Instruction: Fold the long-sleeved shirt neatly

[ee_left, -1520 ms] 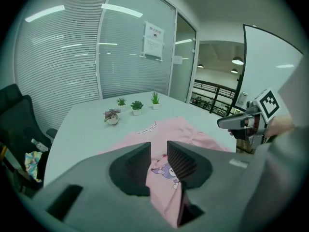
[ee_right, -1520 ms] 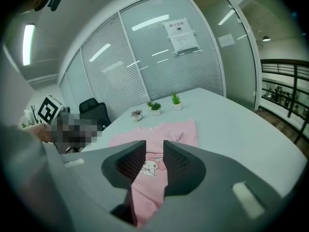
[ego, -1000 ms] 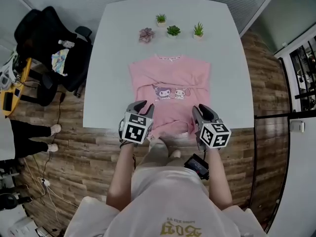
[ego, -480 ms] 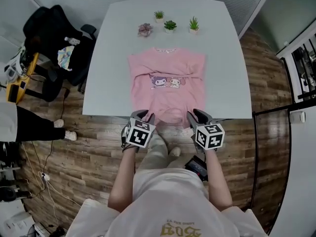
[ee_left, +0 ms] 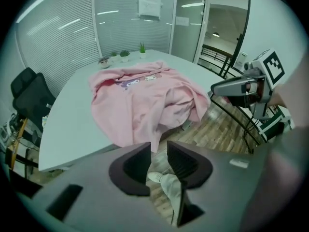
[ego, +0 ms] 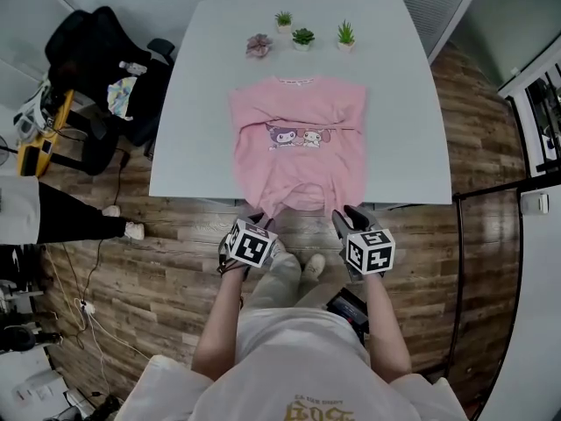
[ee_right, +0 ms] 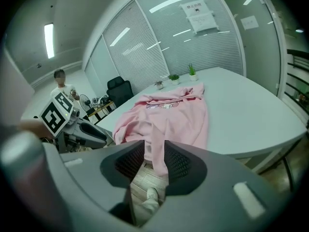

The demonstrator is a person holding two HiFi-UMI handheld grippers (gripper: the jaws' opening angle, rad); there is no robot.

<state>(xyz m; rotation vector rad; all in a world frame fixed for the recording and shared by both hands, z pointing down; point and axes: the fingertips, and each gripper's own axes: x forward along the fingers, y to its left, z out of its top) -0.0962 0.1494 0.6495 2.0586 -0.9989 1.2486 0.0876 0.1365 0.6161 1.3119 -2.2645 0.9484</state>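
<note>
Jaws of the left gripper (ee_left: 158,150) are set only a little apart, w/ a pulled-out corner of the pink long-sleeved shirt (ego: 298,160) pinched at their very tips. Jaws of the right gripper (ee_right: 154,151) are likewise nearly closed. A strip of the hem is clamped btwn their ribbed pads, its end hung down through the gap. Both tools are held just off the near edge of the white table (ego: 394,103), over the wood-plank floor (ego: 175,270), one to each side of that edge's middle.

The shirt is laid front-up on the table's centre, neckline toward the far edge, w/ a cartoon print (ego: 298,137) across the chest. A fold line is seen across the body at approx the print's height. The hem is drawn over the table's near edge and stretched into two points, one toward each gripper, w/ fabric rumpled btwn them.

Near the table's far edge a row of small pots is set: a pinkish succulent (ego: 259,45) and three green potted plants (ego: 283,18) (ego: 303,36) (ego: 346,33). Off the table's left side a black office chair (ego: 96,60) is stood, w/ items piled on it. Further off the near-left corner, a bystander's dark-trousered legs (ego: 53,222) are seen. The wearer's pale shoes (ego: 311,266) are seen just off the table's near edge, btwn the grippers.
</note>
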